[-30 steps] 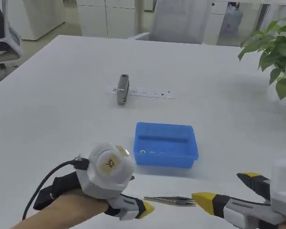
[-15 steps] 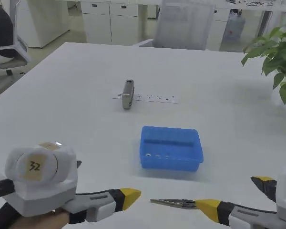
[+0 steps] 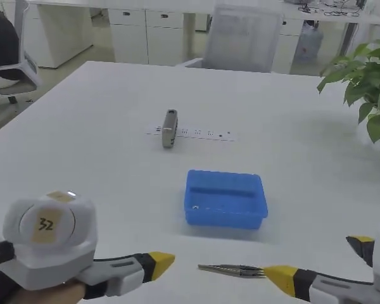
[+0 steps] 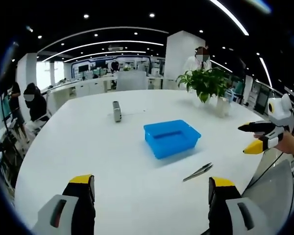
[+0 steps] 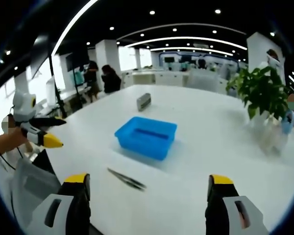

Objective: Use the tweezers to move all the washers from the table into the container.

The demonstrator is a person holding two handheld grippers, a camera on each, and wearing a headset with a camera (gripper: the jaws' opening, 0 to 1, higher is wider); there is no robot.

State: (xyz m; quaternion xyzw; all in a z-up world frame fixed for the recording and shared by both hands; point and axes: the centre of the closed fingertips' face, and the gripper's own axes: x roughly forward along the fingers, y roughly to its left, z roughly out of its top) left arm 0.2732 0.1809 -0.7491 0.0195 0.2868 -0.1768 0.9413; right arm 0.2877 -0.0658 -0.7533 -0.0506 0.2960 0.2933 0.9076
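Head view shows a washer inside the container.

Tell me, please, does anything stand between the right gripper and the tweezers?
Nothing visible does. The tweezers lie on the bare table in front of the open right gripper, nearer to it than the blue container.

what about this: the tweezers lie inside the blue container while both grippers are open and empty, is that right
Not quite. The tweezers lie on the table, outside the blue container, on the person's side of it, as the head view shows. The rest holds: the left gripper and the right gripper are both open and empty.
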